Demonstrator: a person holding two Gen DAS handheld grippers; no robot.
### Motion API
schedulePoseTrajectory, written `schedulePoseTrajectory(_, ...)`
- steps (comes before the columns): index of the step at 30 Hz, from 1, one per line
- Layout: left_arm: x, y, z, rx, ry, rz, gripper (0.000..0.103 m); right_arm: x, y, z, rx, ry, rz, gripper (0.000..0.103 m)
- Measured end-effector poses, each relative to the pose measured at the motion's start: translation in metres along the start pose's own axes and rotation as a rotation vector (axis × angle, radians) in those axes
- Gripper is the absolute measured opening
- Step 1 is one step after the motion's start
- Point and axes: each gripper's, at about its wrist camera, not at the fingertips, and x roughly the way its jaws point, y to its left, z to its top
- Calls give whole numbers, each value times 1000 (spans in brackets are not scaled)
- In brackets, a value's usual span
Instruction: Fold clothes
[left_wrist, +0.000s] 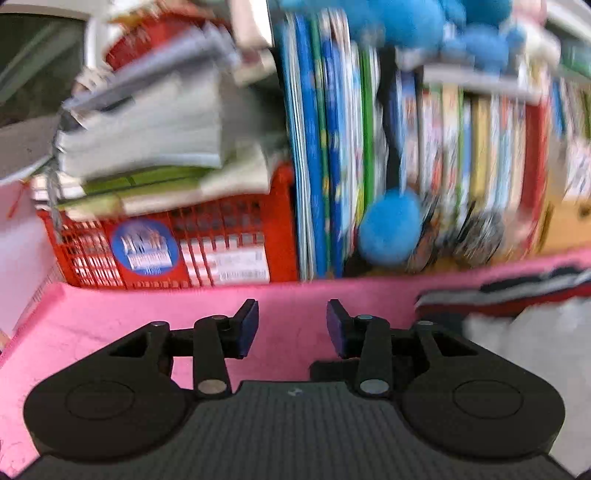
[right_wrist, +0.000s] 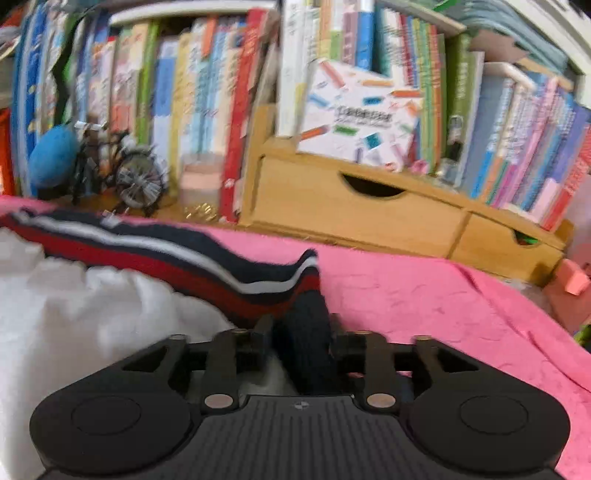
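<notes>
Clearly, the striped hem (right_wrist: 258, 273) is pinched by the right claw (right_wrist: 301, 332); the left claw (left_wrist: 291, 325), agape, should be brought alongside.

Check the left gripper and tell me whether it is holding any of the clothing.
No: the left gripper is open, its fingers apart over bare pink cloth, and the striped garment lies off to its right.
</notes>
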Motion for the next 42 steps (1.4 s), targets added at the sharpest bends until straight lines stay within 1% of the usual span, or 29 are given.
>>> schedulePoseTrajectory(1, -12, -2, 1, -12, -20, -49, 55, -12, -6, 3, 43, -32, 37, 72)
schedulePoseTrajectory(2, -23, -6, 2, -21, -38, -101, 66, -18, -4, 1, 48, -35, 60, 82)
schedulePoseTrajectory(3, -34, -13, 0, -16, -48, -149, 74, -22, 0, -3, 45, -31, 77, 85)
schedulePoseTrajectory(4, -45, -21, -3, -6, -56, -196, 74, -26, 5, -6, 41, -26, 94, 85)
schedulePoseTrajectory(6, -47, -27, -16, 22, -24, -178, 74, -34, 13, -13, 33, -17, 128, 83)
schedulePoseTrajectory(7, -48, -30, -24, 36, -5, -162, 74, -38, 18, -16, 30, -13, 146, 77)
schedulePoseTrajectory(9, -48, -35, -39, 65, 33, -131, 74, -46, 26, -23, 22, -4, 180, 16)
schedulePoseTrajectory(10, -48, -37, -46, 79, 51, -115, 74, -51, 31, -27, 18, 1, 197, 12)
schedulePoseTrajectory(12, -49, -42, -61, 108, 89, -84, 72, -59, 39, -33, 11, 10, 231, 13)
schedulePoseTrajectory(14, -49, -47, -75, 137, 126, -52, 74, -67, 48, -40, 3, 19, 266, 13)
schedulePoseTrajectory(15, -50, -49, -83, 151, 145, -36, 79, -71, 52, -44, 0, 23, 283, 13)
schedulePoseTrajectory(17, -64, -43, -88, 153, 142, -9, 80, -79, 61, -50, -8, 32, 317, 15)
schedulePoseTrajectory(20, -88, -40, -89, 186, 100, 37, 80, -92, 72, -55, -32, 33, 382, 16)
schedulePoseTrajectory(22, -100, -40, -85, 159, 60, 52, 79, -100, 79, -56, -53, 28, 432, 19)
schedulePoseTrajectory(24, -107, -43, -77, 122, 7, 39, 78, -109, 86, -57, -74, 24, 481, 32)
schedulePoseTrajectory(25, -109, -49, -74, 116, -11, 26, 78, -113, 89, -58, -85, 21, 506, 35)
schedulePoseTrajectory(26, -107, -52, -73, 123, -11, 19, 79, -117, 92, -58, -90, 20, 518, 40)
schedulePoseTrajectory(27, -102, -59, -74, 146, 10, 19, 79, -121, 91, -60, -95, 24, 503, 41)
schedulePoseTrajectory(29, -89, -64, -84, 200, 72, 49, 79, -130, 89, -62, -106, 34, 461, 41)
schedulePoseTrajectory(30, -83, -63, -92, 226, 101, 70, 80, -134, 79, -66, -107, 37, 416, 41)
schedulePoseTrajectory(31, -83, -56, -100, 227, 94, 75, 80, -139, 67, -70, -108, 39, 364, 41)
schedulePoseTrajectory(32, -87, -47, -105, 226, 93, 86, 83, -143, 55, -74, -109, 41, 313, 41)
schedulePoseTrajectory(33, -91, -39, -110, 226, 96, 100, 88, -148, 38, -79, -108, 45, 254, 41)
schedulePoseTrajectory(35, -99, -25, -120, 215, 114, 97, 91, -151, -4, -93, -108, 70, 81, 41)
schedulePoseTrajectory(36, -102, -20, -123, 214, 118, 101, 91, -152, -25, -101, -109, 82, -9, 41)
schedulePoseTrajectory(38, -111, -20, -122, 197, 108, 97, 90, -157, -62, -108, -57, 85, -145, 45)
schedulePoseTrajectory(39, -116, -21, -119, 177, 98, 91, 84, -161, -74, -107, -18, 96, -172, 45)
schedulePoseTrajectory(40, -122, -22, -115, 158, 88, 85, 82, -167, -82, -105, 23, 93, -173, 45)
schedulePoseTrajectory(42, -130, -29, -108, 120, 53, 27, 83, -181, -80, -100, 65, 32, -132, 44)
